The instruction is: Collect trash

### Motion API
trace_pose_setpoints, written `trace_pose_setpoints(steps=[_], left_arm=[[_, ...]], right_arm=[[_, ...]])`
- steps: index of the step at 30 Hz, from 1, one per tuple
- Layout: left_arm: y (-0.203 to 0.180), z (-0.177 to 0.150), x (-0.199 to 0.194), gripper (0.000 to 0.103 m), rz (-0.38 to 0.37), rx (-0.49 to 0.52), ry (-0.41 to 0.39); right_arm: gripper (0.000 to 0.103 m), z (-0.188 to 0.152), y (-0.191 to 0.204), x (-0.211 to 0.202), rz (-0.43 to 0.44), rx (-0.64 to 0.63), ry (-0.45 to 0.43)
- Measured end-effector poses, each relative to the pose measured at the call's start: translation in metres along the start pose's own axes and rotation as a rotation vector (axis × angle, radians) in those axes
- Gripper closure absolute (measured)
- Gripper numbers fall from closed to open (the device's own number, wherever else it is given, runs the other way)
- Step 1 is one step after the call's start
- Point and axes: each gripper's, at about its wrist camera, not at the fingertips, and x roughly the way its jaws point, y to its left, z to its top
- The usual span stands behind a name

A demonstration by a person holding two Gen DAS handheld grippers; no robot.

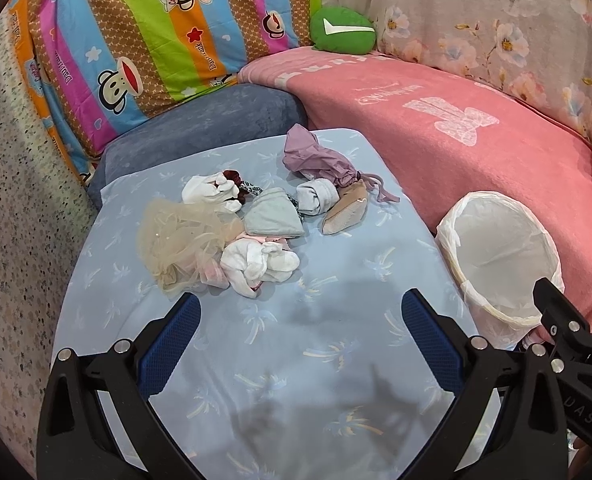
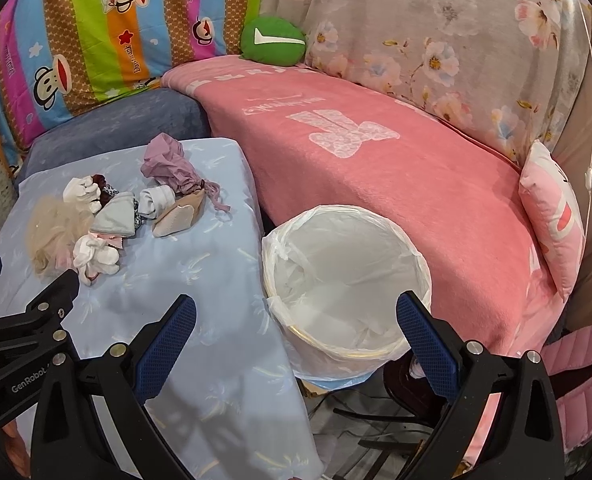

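I inspected both wrist views, working from the left of each frame.

Left wrist view: my left gripper point(image 1: 300, 344) stood with its jaws spread wide and nothing between them, poised over bare blue tablecloth point(image 1: 296, 380) at lower centre. I judged this a ready stance short of the first pick. The trash lay bunched just above frame centre, pieces touching or overlapping. At centre left sat a beige tulle bundle point(image 1: 176, 246), with a white crumpled wad point(image 1: 212, 194) just above it and a second white wad point(image 1: 260, 266) to its lower right. A grey folded cloth piece point(image 1: 274, 216) lay between them. Further right were a rolled white sock point(image 1: 318, 198), a tan shoe-shaped piece point(image 1: 346, 210) and a mauve drawstring pouch point(image 1: 316, 156) at upper centre. At centre right stood the lined bin point(image 1: 500, 256), nothing visible in it, at the table's edge against the pink blanket point(image 1: 456, 140); I took that placement as keeping each drop short.

Right wrist view: the same pile appeared at centre left, with the tulle bundle nearest the left edge. My right gripper point(image 2: 296, 336) was likewise fully parted and held nothing, its fingers framing the near rim of the bin, at lower centre. I judged collection as not yet begun, with every piece on the cloth.
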Motion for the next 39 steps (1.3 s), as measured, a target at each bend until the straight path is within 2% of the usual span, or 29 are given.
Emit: trace_pose_setpoints(steps=[21,31,39], left_arm=[[0.009,0.001,0.006,0.007,-0.002,-0.024,0.018],[0.019,0.006,0.014,0.007,-0.002,-0.015,-0.006],[0.038,0.014,0.027,0.007,-0.013,-0.022,-0.024]], right_arm=[[0.006,0.001,0.003,0.002,-0.008,0.006,-0.004],[0.006,0.005,0.007,0.004,-0.011,0.03,-0.029],[0.006,0.012,0.02,0.012,0.024,0.041,-0.041]])
